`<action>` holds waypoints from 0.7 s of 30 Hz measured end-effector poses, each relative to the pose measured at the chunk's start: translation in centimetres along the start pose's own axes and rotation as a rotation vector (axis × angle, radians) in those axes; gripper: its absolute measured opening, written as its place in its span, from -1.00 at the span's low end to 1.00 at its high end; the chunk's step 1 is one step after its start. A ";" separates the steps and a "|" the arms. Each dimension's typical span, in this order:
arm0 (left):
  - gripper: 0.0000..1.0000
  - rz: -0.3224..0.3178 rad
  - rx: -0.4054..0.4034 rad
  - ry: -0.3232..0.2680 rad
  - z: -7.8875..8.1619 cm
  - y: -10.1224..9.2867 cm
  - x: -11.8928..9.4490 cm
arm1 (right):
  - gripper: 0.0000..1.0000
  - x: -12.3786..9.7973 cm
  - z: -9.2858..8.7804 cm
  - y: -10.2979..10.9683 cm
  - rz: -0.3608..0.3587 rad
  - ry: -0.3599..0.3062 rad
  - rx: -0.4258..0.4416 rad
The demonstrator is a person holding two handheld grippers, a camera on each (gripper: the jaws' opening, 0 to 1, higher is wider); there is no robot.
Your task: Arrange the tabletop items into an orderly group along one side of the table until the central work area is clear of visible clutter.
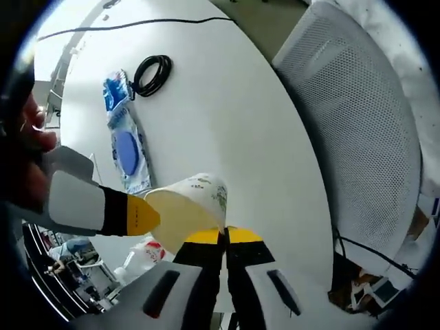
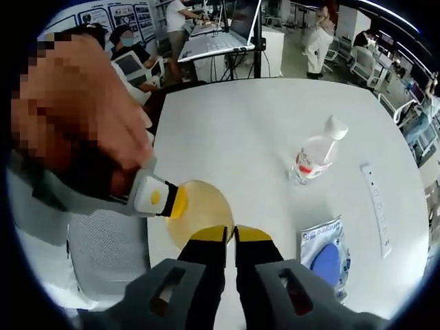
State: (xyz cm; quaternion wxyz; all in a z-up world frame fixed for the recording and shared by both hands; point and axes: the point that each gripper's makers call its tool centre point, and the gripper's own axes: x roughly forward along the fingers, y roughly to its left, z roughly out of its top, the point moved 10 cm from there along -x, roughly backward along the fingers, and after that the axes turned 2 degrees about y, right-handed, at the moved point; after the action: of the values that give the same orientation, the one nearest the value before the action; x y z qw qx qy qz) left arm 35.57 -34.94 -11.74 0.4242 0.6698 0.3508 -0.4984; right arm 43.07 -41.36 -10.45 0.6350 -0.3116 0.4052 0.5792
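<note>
The big white round table [image 1: 234, 124] spreads out ahead of both pairs of jaws. A mesh chair [image 1: 350, 117] stands off to the side of the left jaws. A paper cup [image 1: 189, 213] sits right at the jaw tips, and the left gripper [image 1: 225, 236] and the right gripper [image 2: 231, 234] both pinch its rim, jaws nearly closed. If they pull apart, the thin cup may tear or squash. A water bottle [image 2: 316, 152] stands far past the right jaws. A blue wipes pack [image 1: 127, 148] and a black cable coil [image 1: 151, 74] lie far ahead.
</note>
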 end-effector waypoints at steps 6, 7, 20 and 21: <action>-1.00 0.009 -0.011 -0.007 -0.2 0.0 0.2 | -1.00 0.2 0.0 0.0 0.008 -0.002 0.035; -1.00 0.016 -0.018 -0.015 -0.2 0.0 0.2 | -1.00 0.2 -0.1 -0.1 0.005 0.000 0.044; -0.83 0.092 -0.060 -0.061 -0.5 0.0 0.1 | -1.00 0.2 -0.4 -0.2 0.013 0.000 0.068; -0.81 0.097 -0.074 -0.077 -0.5 0.0 0.0 | -1.00 0.2 -0.4 -0.3 0.011 0.000 0.066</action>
State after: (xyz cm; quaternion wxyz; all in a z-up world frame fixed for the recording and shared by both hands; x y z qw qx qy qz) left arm 35.78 -34.45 -11.61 0.4855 0.6501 0.3198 -0.4892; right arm 43.29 -41.68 -10.81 0.6417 -0.2880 0.4259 0.5691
